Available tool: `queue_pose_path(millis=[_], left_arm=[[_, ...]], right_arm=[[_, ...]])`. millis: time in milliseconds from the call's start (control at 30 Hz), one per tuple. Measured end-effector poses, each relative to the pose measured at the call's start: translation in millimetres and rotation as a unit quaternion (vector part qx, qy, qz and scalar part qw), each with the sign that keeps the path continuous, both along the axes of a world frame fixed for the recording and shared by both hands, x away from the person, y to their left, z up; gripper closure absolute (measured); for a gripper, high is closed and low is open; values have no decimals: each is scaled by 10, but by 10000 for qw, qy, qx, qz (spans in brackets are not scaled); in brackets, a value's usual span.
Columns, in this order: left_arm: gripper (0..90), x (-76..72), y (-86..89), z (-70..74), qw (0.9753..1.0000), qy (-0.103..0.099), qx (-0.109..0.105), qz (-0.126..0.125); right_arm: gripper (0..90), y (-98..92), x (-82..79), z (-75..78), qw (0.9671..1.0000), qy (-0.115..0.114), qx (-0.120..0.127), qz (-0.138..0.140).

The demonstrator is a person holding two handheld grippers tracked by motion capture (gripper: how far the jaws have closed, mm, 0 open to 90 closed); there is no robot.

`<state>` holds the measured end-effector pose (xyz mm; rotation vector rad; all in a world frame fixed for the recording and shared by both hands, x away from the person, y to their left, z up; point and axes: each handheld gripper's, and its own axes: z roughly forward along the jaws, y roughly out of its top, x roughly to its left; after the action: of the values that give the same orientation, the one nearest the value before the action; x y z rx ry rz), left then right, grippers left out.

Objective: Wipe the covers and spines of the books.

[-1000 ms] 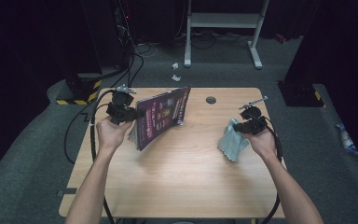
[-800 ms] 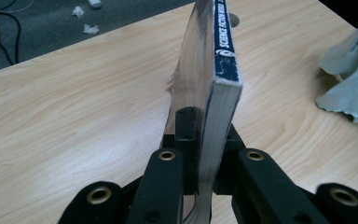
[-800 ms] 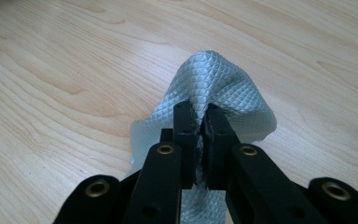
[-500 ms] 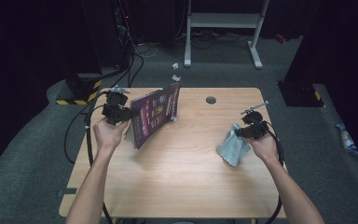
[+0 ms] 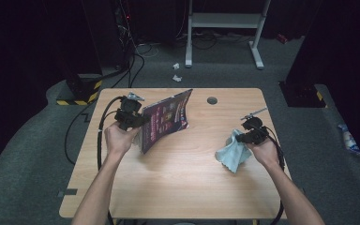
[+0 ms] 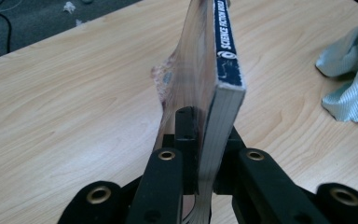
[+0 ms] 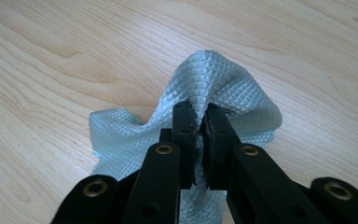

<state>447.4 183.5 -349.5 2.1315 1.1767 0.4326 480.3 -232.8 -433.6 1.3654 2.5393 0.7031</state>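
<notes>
Counter surface is bare wood across its near half and centre, with a round cable hole near the far edge. Left gripper sits toward the left edge, holding a book tilted up off the wood; right gripper sits close to the right edge with a pale blue cloth hanging from it onto the surface, well apart from the book. High view shows the book's dark, printed cover facing the person and its upper corner reaching toward the far edge. Left gripper view shows what that one does not: the book edge-on, its navy spine lettered "SCIENCE FICTION", page block clamped between the jaws, and the cloth at the right. Right gripper view shows the cloth's diamond weave, bunched into a peak. Right jaws are nearly closed, pinching that fold; left jaws are closed to the book's thickness.
</notes>
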Motion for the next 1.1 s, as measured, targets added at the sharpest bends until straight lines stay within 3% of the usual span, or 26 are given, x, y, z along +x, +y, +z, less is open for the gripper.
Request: queue_pose_path(millis=[133,433,667,900,1100], left_arm=[[837,-12,-87,-73,9999,25,23,-112],[837,-8,-87,-62,10000,6,-22,-69],[837,-11,-77,-58,9999,16,-69,-74],[836,-28,-77,-82,9999,10,-86,-62],[835,-54,-98,-131,9999,-9,-94,-100]], right_arm=[[845,-5,-8,-24,10000,15,12,3],[836,0,-14,-83,9999,82,9,68],[749,4,-2,-124,9994,334,92,53],[647,-3,-19,-105,9995,248,162,54],[635,8,-44,-91,9996,192,192,102]])
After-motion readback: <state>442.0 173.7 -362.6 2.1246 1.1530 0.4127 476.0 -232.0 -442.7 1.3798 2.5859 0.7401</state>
